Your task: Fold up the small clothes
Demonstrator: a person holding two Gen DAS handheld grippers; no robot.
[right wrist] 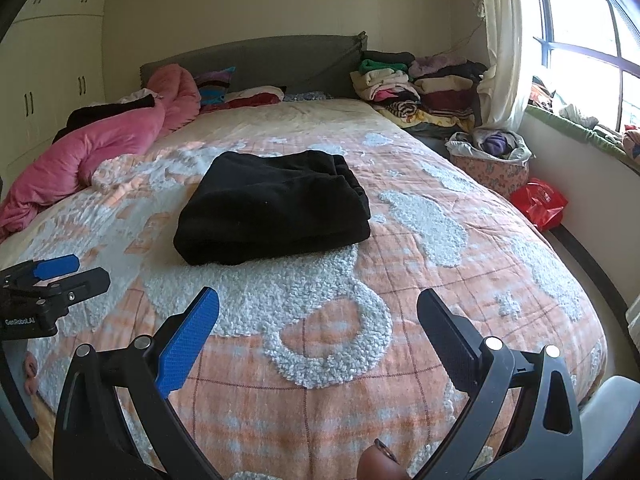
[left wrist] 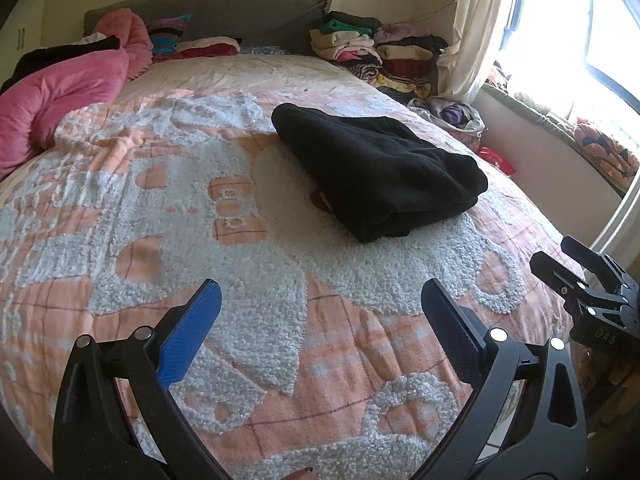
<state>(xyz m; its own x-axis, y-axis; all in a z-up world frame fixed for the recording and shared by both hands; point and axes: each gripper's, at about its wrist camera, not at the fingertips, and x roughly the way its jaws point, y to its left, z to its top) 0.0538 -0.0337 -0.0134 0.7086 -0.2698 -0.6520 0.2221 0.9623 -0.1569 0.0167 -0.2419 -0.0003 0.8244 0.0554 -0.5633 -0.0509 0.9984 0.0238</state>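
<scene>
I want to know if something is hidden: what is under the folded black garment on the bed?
The black garment lies on the orange and white bedspread. In the left wrist view a small red bit shows at its edge; anything further beneath is covered.

1. Left wrist cam: sits behind my left gripper (left wrist: 320, 300), low over the foot end of the bed (left wrist: 120, 208), facing up the bed toward the headboard (left wrist: 224, 12). Both fingers frame the bottom of the view.
2. Right wrist cam: same setup behind my right gripper (right wrist: 318, 308), also near the foot end, facing the headboard (right wrist: 260, 60), and set further right, so it takes in more of the window (right wrist: 580, 40) side.
3. Overlap: both see the bedspread, the folded black garment (left wrist: 376, 176) (right wrist: 272, 212) mid-bed, the pink duvet (left wrist: 60, 92) (right wrist: 100, 148) and the stacked clothes (left wrist: 376, 52) (right wrist: 420, 88).
4. Cross-view: each cam catches the other gripper at its edge, the right one at (left wrist: 576, 264), the left one at (right wrist: 76, 270).
</scene>
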